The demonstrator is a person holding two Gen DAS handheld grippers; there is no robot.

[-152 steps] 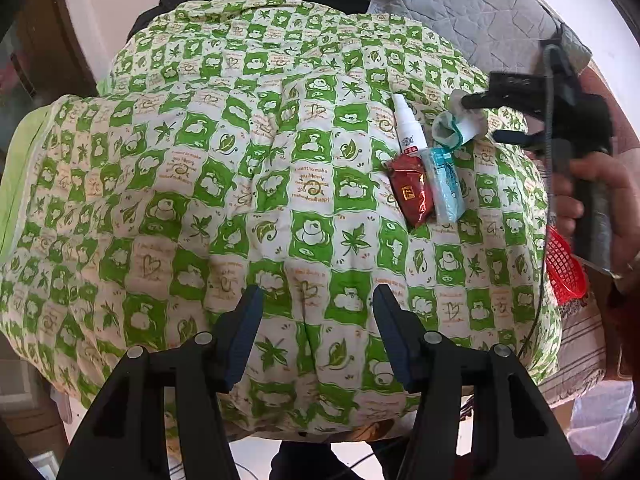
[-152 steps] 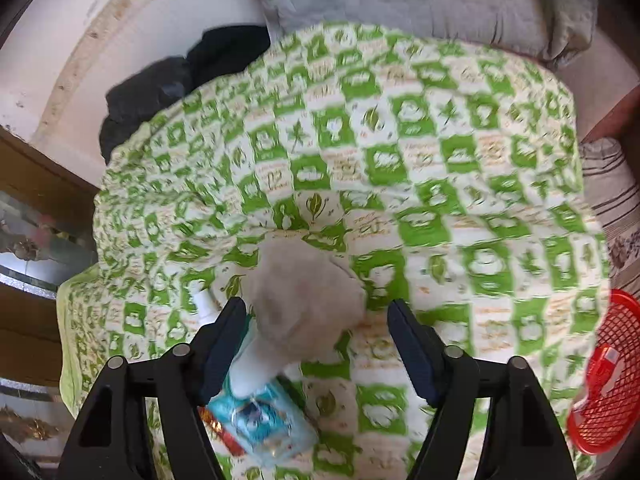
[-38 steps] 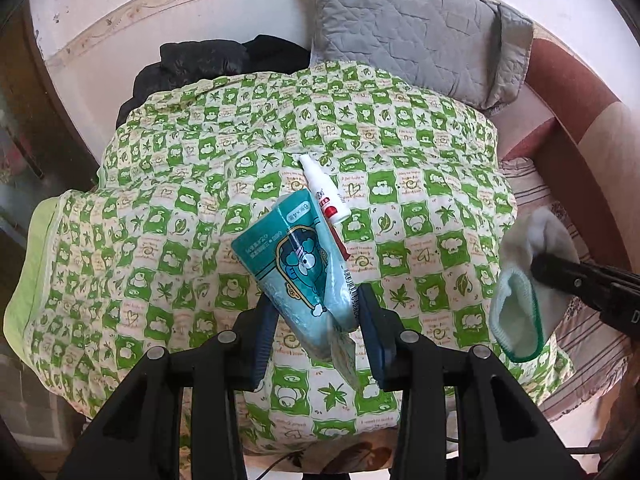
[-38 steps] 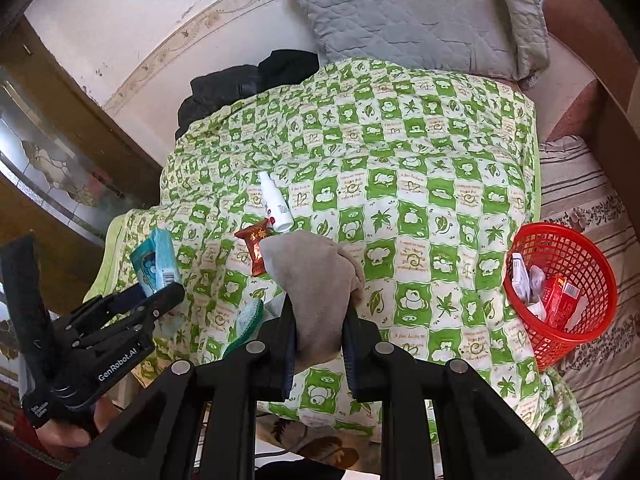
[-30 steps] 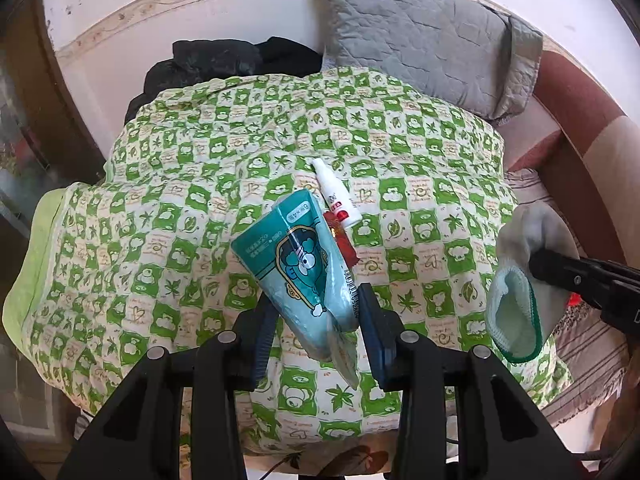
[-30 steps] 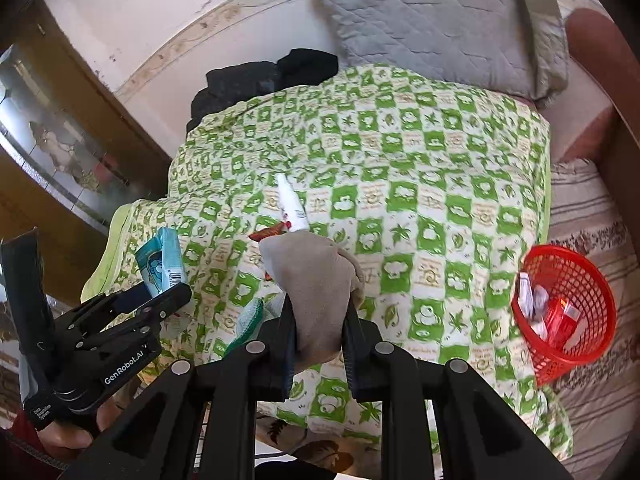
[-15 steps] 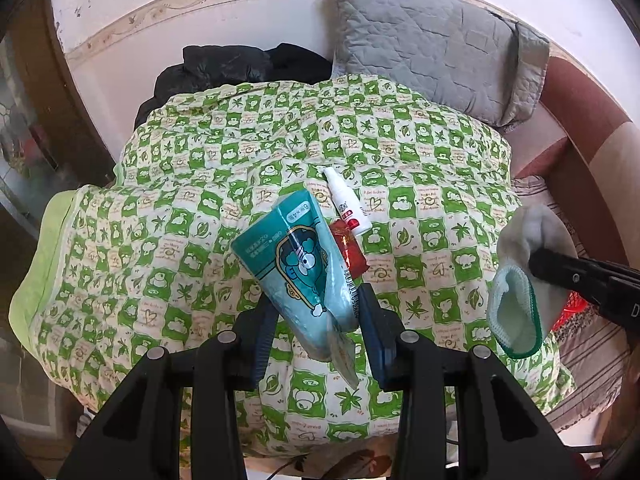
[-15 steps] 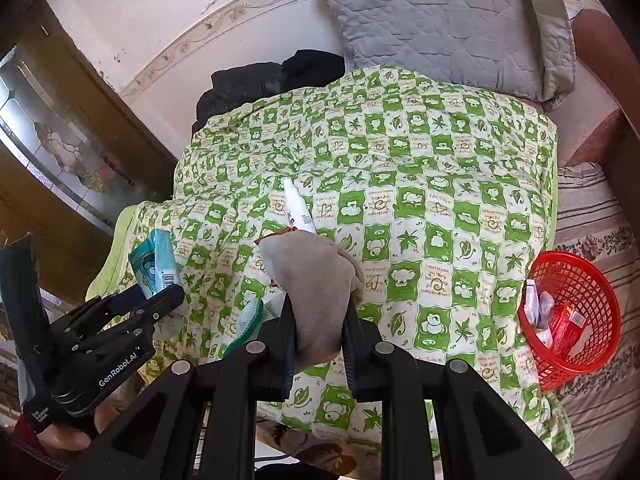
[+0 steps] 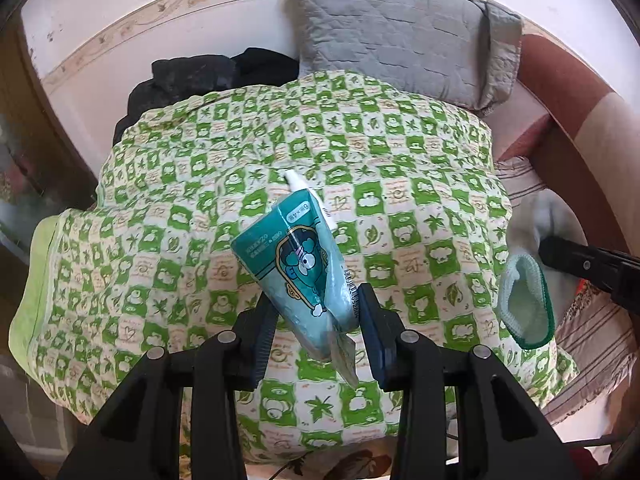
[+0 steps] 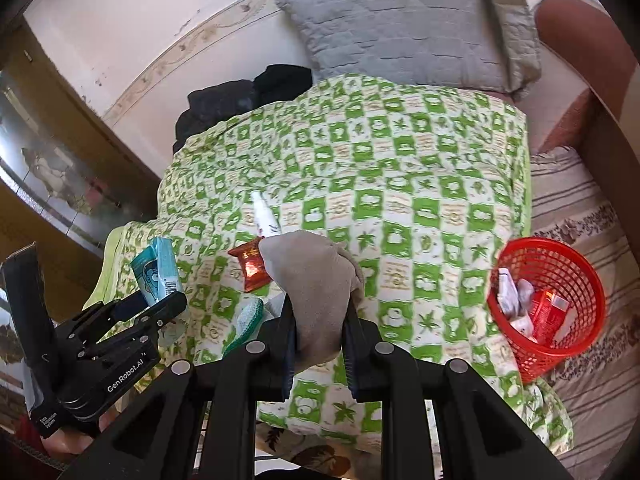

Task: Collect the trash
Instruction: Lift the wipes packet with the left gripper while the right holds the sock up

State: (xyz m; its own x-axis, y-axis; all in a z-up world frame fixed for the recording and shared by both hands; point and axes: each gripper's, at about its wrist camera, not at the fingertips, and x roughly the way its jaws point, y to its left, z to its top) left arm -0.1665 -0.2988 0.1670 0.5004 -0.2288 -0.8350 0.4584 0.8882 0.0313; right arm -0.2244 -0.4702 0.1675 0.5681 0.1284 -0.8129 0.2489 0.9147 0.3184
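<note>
Left tongs (image 9: pixel 318 312) grip a teal tissue pack (image 9: pixel 296 260); right tongs (image 10: pixel 318 330) grip a grey sock (image 10: pixel 316 284). The red basket (image 10: pixel 576 344) near the bed's right edge already holds wrappers. A white tube (image 10: pixel 265 216) and red packet (image 10: pixel 251 264) remain mid-bed.

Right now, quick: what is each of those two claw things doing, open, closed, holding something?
Left gripper: fingers closed on the teal tissue pack, held above the quilt.
Right gripper: fingers closed on the grey sock.

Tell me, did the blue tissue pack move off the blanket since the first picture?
Yes. The tissue pack is lifted above the green blanket in the left gripper.
</note>
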